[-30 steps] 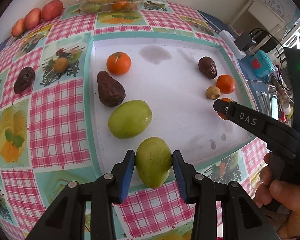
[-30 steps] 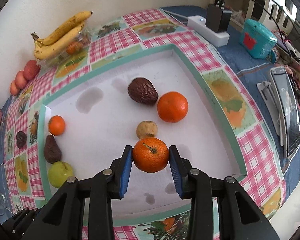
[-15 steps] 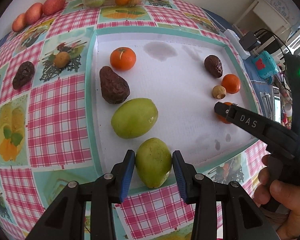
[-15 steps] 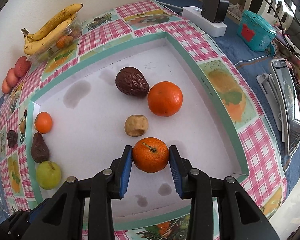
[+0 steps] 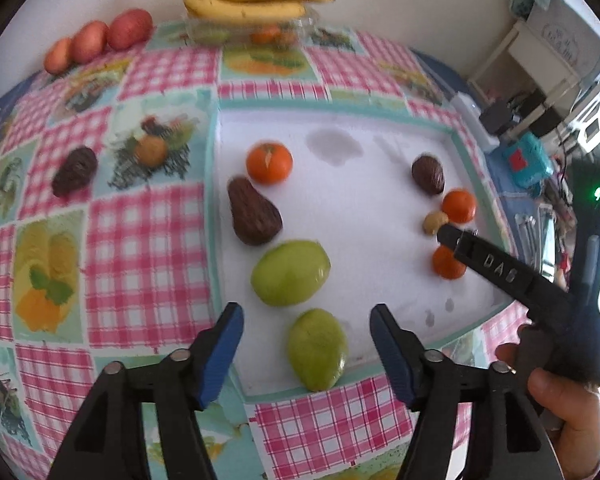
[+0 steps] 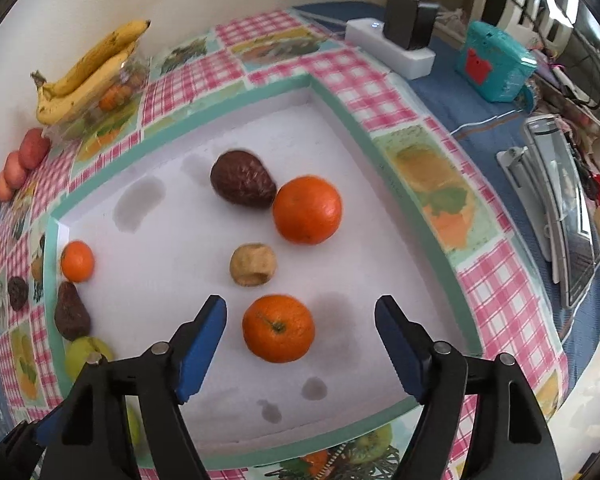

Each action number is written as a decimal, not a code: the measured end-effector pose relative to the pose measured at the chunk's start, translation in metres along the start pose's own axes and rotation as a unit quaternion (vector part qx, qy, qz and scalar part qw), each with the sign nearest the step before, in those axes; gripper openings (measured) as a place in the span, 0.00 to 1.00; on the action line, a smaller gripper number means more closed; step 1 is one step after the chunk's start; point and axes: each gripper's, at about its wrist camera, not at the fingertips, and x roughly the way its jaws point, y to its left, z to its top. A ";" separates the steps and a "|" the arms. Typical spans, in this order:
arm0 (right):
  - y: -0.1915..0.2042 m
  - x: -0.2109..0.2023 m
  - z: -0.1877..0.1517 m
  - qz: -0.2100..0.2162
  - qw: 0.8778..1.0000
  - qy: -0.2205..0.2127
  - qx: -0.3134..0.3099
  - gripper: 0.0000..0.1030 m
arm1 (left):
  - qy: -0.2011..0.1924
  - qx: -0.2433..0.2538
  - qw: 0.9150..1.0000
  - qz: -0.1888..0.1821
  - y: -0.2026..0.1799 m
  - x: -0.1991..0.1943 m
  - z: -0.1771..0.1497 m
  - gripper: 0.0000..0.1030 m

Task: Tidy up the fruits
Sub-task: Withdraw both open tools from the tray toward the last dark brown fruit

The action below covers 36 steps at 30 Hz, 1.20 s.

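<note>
A green pear-shaped fruit [image 5: 318, 348] lies at the near edge of the white mat [image 5: 372, 184], between the spread fingers of my left gripper [image 5: 306, 342]; its jaws are opening and the pads stand clear of the fruit. Behind it lie a round green fruit [image 5: 290, 273], a dark avocado [image 5: 253, 212] and an orange [image 5: 269, 162]. In the right wrist view an orange [image 6: 278, 328] rests on the mat between the fingers of my right gripper [image 6: 300, 334], whose jaws are opening and do not touch it. Beyond lie a small brown fruit [image 6: 253, 265], a bigger orange [image 6: 307, 209] and a dark avocado [image 6: 242, 179].
Bananas [image 5: 252, 0] sit on a clear box at the back by the wall, red fruits [image 5: 100, 38] to their left. A dark avocado [image 5: 75, 171] lies on the checked cloth left of the mat. A power strip [image 6: 392, 46], a teal box [image 6: 494, 62] and a laptop [image 6: 568, 216] stand to the right.
Both grippers have spread their fingers and let go: the green fruit and the orange now lie free on the mat. The left gripper has drawn back a little.
</note>
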 end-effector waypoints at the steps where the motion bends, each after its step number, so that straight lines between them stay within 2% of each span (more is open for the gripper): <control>1: 0.000 -0.002 0.001 -0.001 1.000 -0.006 0.001 0.82 | -0.009 -0.002 1.000 0.004 0.002 -0.004 0.001 0.73; 6: 0.001 -0.009 0.003 0.001 1.000 -0.029 -0.001 0.82 | -0.065 -0.037 0.995 0.068 0.027 -0.023 0.009 1.00; 8: 0.001 -0.012 0.003 -0.001 0.999 -0.038 -0.003 0.86 | -0.083 -0.059 0.991 0.091 0.044 -0.031 0.012 1.00; 9: 0.003 -0.013 0.004 -0.002 0.999 -0.044 -0.004 0.94 | -0.092 -0.075 0.988 0.099 0.056 -0.037 0.013 1.00; 10: 0.004 -0.014 0.005 0.000 0.999 -0.049 -0.003 0.95 | -0.096 -0.085 0.986 0.102 0.061 -0.038 0.014 1.00; 14: 0.011 -0.020 0.006 0.018 0.998 -0.066 -0.008 0.95 | -0.104 -0.116 0.981 0.119 0.084 -0.042 0.020 1.00; 16: 0.017 -0.023 0.005 0.024 0.997 -0.070 -0.018 0.95 | -0.108 -0.122 0.975 0.148 0.095 -0.045 0.021 1.00; 17: 0.020 -0.024 0.004 0.025 0.997 -0.072 -0.024 0.95 | -0.112 -0.126 0.970 0.176 0.103 -0.048 0.022 1.00; 19: 0.028 -0.026 0.003 0.030 0.996 -0.075 -0.038 0.95 | -0.116 -0.134 0.963 0.204 0.115 -0.053 0.023 1.00; 24: 0.047 -0.033 -0.001 0.062 0.993 -0.077 -0.058 0.95 | -0.116 -0.164 0.948 0.249 0.151 -0.064 0.020 1.00; 27: 0.057 -0.037 -0.004 0.079 0.992 -0.078 -0.062 0.95 | -0.118 -0.173 0.941 0.264 0.165 -0.069 0.020 1.00; 30: 0.068 -0.041 -0.008 0.091 0.990 -0.084 -0.064 0.95 | -0.118 -0.184 0.939 0.266 0.174 -0.072 0.020 1.00; 36: 0.091 -0.047 -0.016 0.091 0.988 -0.092 -0.089 0.95 | -0.115 -0.201 0.942 0.241 0.186 -0.074 0.022 1.00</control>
